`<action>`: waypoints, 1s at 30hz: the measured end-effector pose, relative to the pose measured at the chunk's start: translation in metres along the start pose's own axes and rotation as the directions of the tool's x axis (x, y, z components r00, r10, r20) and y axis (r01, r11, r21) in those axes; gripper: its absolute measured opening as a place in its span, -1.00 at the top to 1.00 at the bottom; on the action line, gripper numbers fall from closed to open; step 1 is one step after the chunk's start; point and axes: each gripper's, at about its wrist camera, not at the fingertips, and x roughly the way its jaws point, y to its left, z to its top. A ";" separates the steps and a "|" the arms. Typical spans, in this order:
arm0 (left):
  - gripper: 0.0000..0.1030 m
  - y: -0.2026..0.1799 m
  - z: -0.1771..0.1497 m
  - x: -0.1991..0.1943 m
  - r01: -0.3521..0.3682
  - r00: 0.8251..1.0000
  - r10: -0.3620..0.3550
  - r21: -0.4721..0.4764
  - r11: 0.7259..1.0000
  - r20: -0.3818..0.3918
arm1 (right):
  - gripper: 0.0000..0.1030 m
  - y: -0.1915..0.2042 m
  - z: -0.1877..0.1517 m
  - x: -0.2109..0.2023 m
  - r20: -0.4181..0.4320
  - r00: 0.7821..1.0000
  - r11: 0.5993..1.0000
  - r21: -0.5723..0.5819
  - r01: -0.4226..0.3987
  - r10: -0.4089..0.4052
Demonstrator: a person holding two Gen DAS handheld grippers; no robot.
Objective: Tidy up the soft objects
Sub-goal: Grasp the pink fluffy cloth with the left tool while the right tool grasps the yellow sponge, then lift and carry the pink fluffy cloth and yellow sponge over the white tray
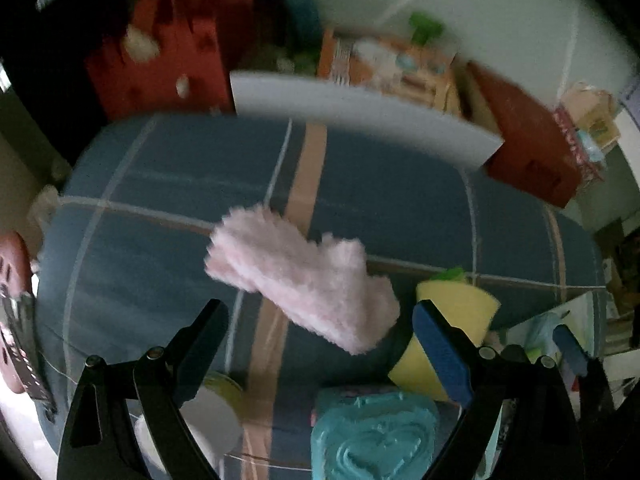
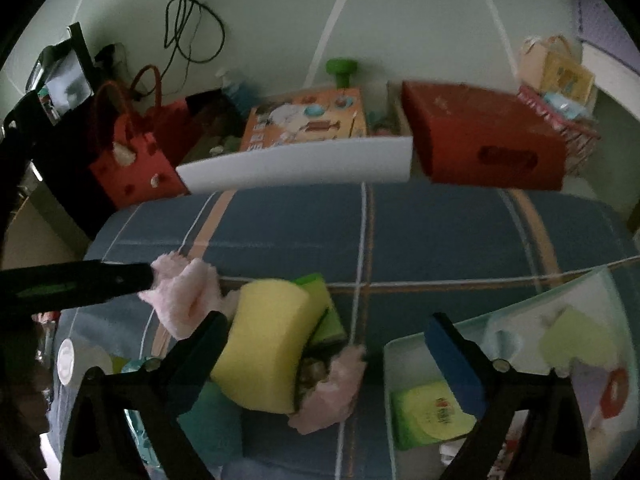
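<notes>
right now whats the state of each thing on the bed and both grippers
left gripper: open, holding nothing
right gripper: open, holding nothing
pink fluffy cloth: loose, blurred, just beyond the left gripper's fingertips
yellow sponge: bent, lying on the blue bedcover
clear plastic bin: open, green packet inside
teal heart pillow: lying flat

We see our right gripper [image 2: 326, 330] open above a yellow sponge [image 2: 264, 340] on the bed [image 2: 440, 236], a clear bin [image 2: 500, 320] just beside.

No legible txt or labels anywhere.
</notes>
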 end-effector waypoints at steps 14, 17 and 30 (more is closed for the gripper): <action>-0.50 0.014 -0.001 0.059 0.026 0.987 -0.046 -0.126 0.992 -0.156 | -0.09 0.012 -0.015 0.034 -0.099 0.985 0.990 -0.006 -0.141 0.140; -0.16 0.017 -0.002 0.066 0.029 0.984 -0.052 -0.140 0.990 -0.168 | 0.00 0.012 -0.018 0.040 -0.118 0.982 0.989 0.005 -0.150 0.149; 0.78 0.030 -0.011 0.049 0.089 0.992 -0.106 -0.211 0.973 -0.067 | 0.25 0.009 -0.021 0.041 -0.109 0.977 0.983 0.025 -0.180 0.182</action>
